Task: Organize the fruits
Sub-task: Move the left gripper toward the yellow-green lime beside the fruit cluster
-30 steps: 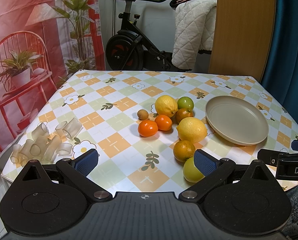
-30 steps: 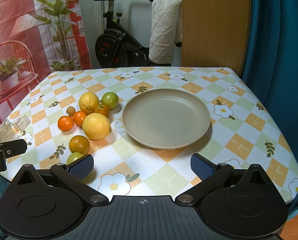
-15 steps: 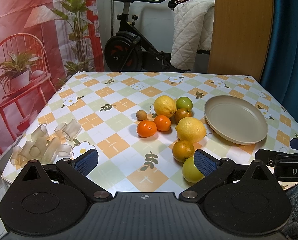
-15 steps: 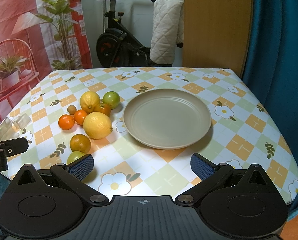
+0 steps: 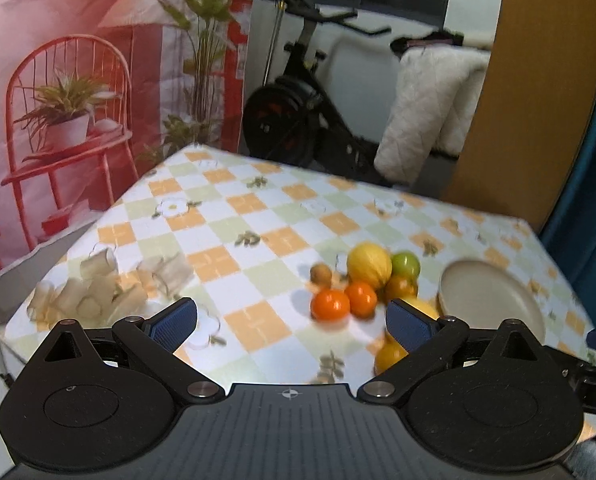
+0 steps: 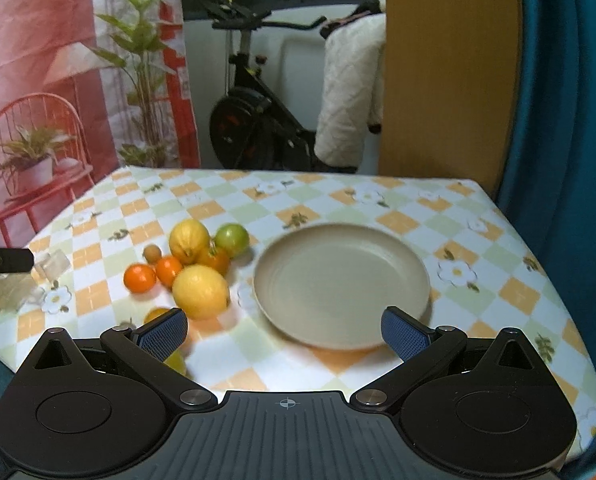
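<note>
A cluster of fruit lies mid-table: two lemons (image 6: 200, 291) (image 6: 189, 240), a green fruit (image 6: 232, 239), two small oranges (image 6: 139, 278) (image 5: 330, 305), a tiny brown fruit (image 5: 322, 274) and more oranges partly hidden behind the fingers. An empty beige plate (image 6: 340, 284) (image 5: 490, 302) sits to their right. My left gripper (image 5: 291, 325) is open above the near table, with the oranges just beyond its fingertips. Over the plate's near rim my right gripper (image 6: 285, 334) is open and holds nothing.
A heap of clear plastic cups (image 5: 97, 290) lies at the table's (image 6: 498, 300) left front corner. Behind the table stand an exercise bike (image 6: 253, 120), a white quilt (image 6: 350, 92), a wooden panel (image 6: 450, 68) and a blue curtain (image 6: 570, 100).
Both cameras tilted upward and shifted; the left view swung left and blurred, with the fruit now lower and to the right. Both grippers stay open. Fruit and plate have not moved.
</note>
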The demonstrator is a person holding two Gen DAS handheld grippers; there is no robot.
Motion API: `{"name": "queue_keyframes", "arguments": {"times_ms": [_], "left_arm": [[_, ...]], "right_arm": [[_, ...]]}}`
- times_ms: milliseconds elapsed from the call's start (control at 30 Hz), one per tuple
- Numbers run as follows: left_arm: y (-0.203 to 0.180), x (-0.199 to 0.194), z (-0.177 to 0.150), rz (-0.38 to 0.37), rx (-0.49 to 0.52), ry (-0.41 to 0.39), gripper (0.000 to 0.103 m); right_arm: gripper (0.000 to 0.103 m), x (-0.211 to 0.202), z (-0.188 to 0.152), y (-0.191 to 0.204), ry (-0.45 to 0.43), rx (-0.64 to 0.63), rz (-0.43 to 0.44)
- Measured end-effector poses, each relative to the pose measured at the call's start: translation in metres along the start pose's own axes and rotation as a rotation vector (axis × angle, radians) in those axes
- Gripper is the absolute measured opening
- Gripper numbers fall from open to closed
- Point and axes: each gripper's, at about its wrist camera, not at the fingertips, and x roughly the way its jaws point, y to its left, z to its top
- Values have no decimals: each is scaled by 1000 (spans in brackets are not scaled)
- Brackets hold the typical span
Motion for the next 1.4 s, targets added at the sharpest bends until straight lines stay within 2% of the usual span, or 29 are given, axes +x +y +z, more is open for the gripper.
{"name": "queue_keyframes", "arguments": {"times_ms": [167,300,433,667,800,967,1100,1400], "left_arm": [[-1,8,4,-14,7,-22,101],[-4,13,5,-21,23,-67,92],[-7,21,7,-31,25,-77,92],[-11,38,-1,-106,76,-37,84],[-13,46,-8,-133,75,-21,76],[-12,49,-16,-196,64,-21,75],[-15,42,-20,-220,74,-95,75],[-21,47,-30,-231,87,-38,75]], "right_arm": [[103,14,10,5,-13,-20,64],[103,31,19,18,-10,-52,88],[103,46,27,28,15,-61,131],[103,58,24,29,7,-58,93],[102,63,9,23,24,-34,136],[103,61,0,29,27,-81,134],[103,60,-1,31,28,-76,124],[103,60,-8,21,40,2,137]]}}
